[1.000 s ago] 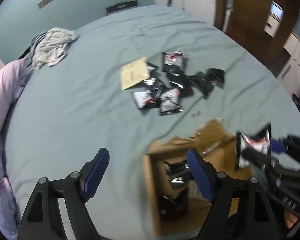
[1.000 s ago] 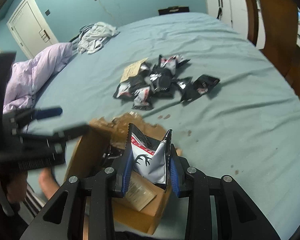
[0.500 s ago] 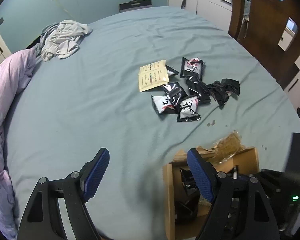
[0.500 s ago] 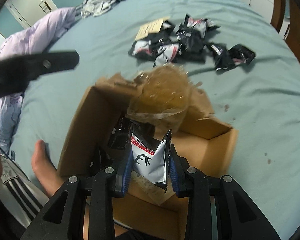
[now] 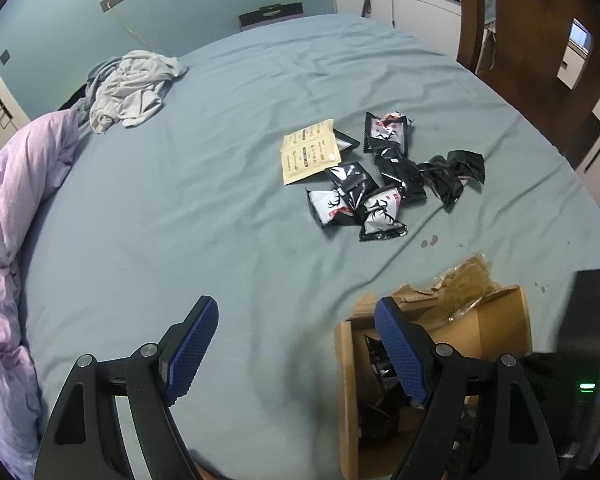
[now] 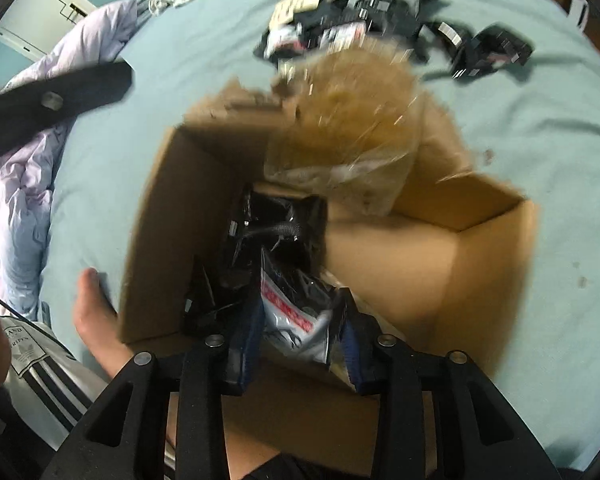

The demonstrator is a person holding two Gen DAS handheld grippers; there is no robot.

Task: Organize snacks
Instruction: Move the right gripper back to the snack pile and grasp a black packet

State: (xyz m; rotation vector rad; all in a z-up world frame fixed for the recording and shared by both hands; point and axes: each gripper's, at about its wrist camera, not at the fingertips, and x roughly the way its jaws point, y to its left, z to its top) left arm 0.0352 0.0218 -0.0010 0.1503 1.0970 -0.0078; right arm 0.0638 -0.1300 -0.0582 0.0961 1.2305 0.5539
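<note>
An open cardboard box (image 6: 400, 264) stands on the teal bed sheet at the near edge, with black snack packets (image 6: 276, 224) lying inside. My right gripper (image 6: 300, 304) reaches down into it. Its jaws are opening, and a white-and-black deer-print packet (image 6: 292, 328) sits tilted and loose between the pads. Further out on the sheet lies a pile of black and white packets (image 5: 380, 184) with a cream sachet (image 5: 310, 156) at its left. My left gripper (image 5: 296, 312) hovers open and empty over bare sheet, just left of the box (image 5: 496, 328).
A crumpled brownish plastic bag (image 6: 352, 120) hangs over the box's far flap. Grey clothes (image 5: 132, 84) and a lilac duvet (image 5: 8, 220) lie at the bed's left. A person's bare foot (image 6: 94, 312) rests beside the box. Dark wooden furniture (image 5: 520, 40) stands at the far right.
My right gripper has dropped from above the box down into it, and its jaws have widened around the deer-print packet, which now tilts. The left gripper has stayed open over the sheet.
</note>
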